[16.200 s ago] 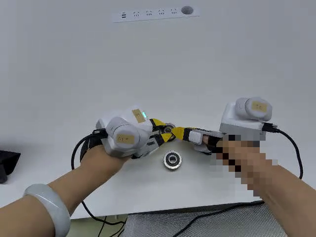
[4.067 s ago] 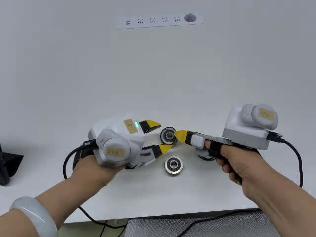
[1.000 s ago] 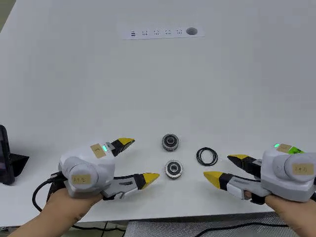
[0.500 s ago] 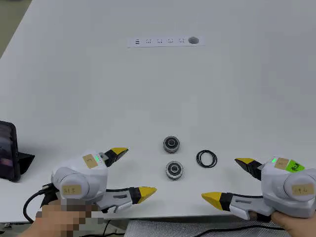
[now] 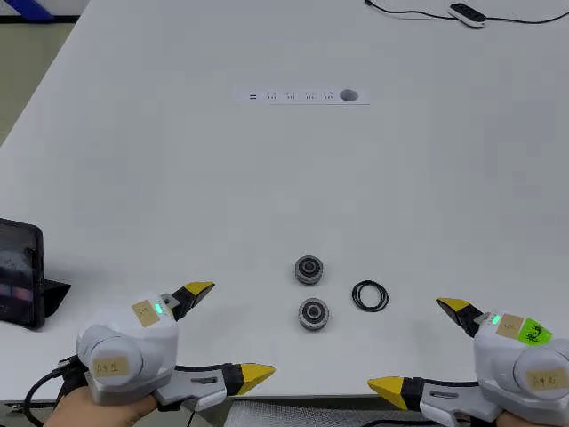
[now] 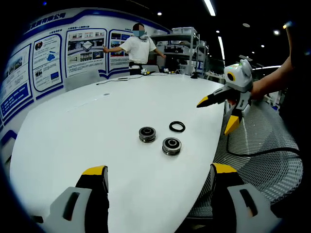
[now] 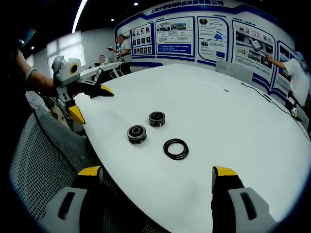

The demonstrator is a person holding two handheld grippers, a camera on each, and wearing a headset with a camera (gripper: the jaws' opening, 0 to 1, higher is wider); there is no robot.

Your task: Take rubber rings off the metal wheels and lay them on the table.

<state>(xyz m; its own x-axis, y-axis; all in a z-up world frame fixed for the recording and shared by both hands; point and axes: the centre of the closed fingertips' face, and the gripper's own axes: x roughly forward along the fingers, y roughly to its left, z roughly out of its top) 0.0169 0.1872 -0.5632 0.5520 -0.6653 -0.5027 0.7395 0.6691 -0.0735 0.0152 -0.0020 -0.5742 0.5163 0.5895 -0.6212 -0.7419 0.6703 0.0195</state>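
Two metal wheels stand on the white table: one farther back (image 5: 308,269) (image 6: 147,134) (image 7: 156,118) and one nearer (image 5: 313,313) (image 6: 171,145) (image 7: 136,134). Black rubber rings (image 5: 370,295) (image 6: 177,126) (image 7: 176,148) lie flat to the right of the wheels. My left gripper (image 5: 220,331) (image 6: 155,172) (image 7: 92,103) hovers open at the table's near left edge, holding nothing. At the near right edge my right gripper (image 5: 421,347) (image 7: 156,173) (image 6: 215,115) is open too, with nothing between its jaws. Both sit well back from the wheels.
A white power strip (image 5: 300,95) lies at the far middle of the table. A dark tablet on a stand (image 5: 20,286) sits at the left edge. A cable and small device (image 5: 466,12) lie at the far right. People stand in the background (image 6: 138,45).
Both grippers have drawn back toward the near edge and apart from the wheels. Earlier the two grippers were together at the farther wheel; the rings now lie on the table.
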